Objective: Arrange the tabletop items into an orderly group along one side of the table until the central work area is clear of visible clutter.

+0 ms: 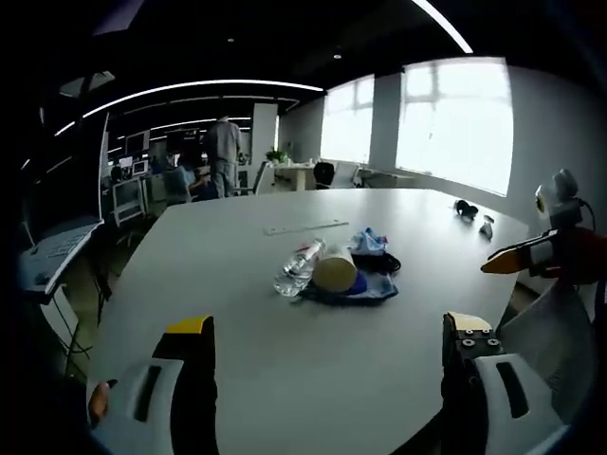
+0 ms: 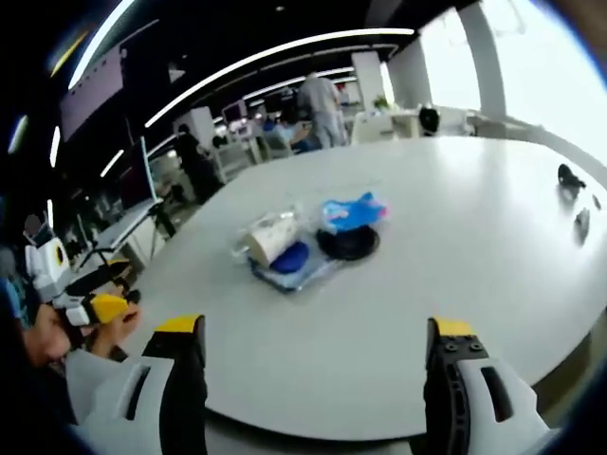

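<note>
Left gripper view, left gripper spread above table, right gripper likewise.

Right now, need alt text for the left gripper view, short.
A small cluster of items sits mid-table on a large white table: a clear plastic bottle lying on its side, a cylindrical container, blue cloth. The left gripper is open and empty in the foreground; the right gripper enters from the right.
</note>
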The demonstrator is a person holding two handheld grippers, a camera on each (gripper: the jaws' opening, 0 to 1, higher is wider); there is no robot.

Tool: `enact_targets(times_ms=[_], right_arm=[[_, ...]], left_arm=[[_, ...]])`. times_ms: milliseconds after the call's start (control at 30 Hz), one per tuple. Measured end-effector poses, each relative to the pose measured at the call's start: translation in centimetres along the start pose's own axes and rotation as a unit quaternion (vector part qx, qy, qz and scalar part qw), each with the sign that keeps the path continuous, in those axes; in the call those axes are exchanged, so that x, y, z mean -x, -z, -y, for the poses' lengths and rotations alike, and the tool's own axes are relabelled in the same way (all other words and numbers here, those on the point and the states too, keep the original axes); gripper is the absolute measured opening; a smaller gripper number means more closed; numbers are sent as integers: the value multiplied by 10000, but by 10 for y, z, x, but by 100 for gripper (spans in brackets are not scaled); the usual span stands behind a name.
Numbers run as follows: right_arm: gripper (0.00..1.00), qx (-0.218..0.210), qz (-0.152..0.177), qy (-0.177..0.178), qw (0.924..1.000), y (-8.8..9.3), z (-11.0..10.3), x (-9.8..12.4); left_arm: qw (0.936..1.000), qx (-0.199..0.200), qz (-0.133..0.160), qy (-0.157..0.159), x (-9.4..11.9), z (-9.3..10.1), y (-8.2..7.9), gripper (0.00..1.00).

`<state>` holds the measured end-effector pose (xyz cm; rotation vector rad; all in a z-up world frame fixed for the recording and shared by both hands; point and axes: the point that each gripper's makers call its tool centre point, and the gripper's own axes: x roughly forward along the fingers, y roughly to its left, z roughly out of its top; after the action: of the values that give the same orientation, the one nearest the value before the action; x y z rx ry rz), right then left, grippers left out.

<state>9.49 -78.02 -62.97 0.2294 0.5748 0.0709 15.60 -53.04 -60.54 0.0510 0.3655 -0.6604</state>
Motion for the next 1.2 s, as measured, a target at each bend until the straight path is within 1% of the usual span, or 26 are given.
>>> enact_targets(times_ms=[167, 200, 333, 433, 633, 800, 900, 1133, 1200], right_arm=[[94, -101, 14, 48, 9999, -6, 7, -9], [94, -125, 25, 49, 9999, -8, 8, -12], [94, -132, 12, 52, 9999, -12, 9, -19], [94, -203, -21, -7, 9998, -14, 9, -26], [93, -211, -41, -13, 9998, -16, 10, -35], [93, -180, 38, -30, 9998, -24, 10, -43], [93, -187, 31, -58, 9998, -27, 9, -48], [93, -151, 52, -159, 9997, -35, 4, -61], [92, -121, -1, -173, 9998, -35, 3, -65]], left_arm=[[9998, -134, -70, 106, -11, -2, -3, 99], [9998, -161, -112, 100, -14, -4, -3, 99], [9997, -185, -125, 106, -22, -8, -6, 99], [9992, -309, -181, 156, -26, -9, -4, 99], [9989, -348, -252, 177, -32, -10, -1, 99], [9983, -380, -375, 228, -43, -12, 8, 99], [9979, -406, -443, 233, -48, -14, 11, 99], [9968, -538, -534, 273, -60, -15, 11, 99], [9963, -569, -574, 284, -63, -15, 11, 99]])
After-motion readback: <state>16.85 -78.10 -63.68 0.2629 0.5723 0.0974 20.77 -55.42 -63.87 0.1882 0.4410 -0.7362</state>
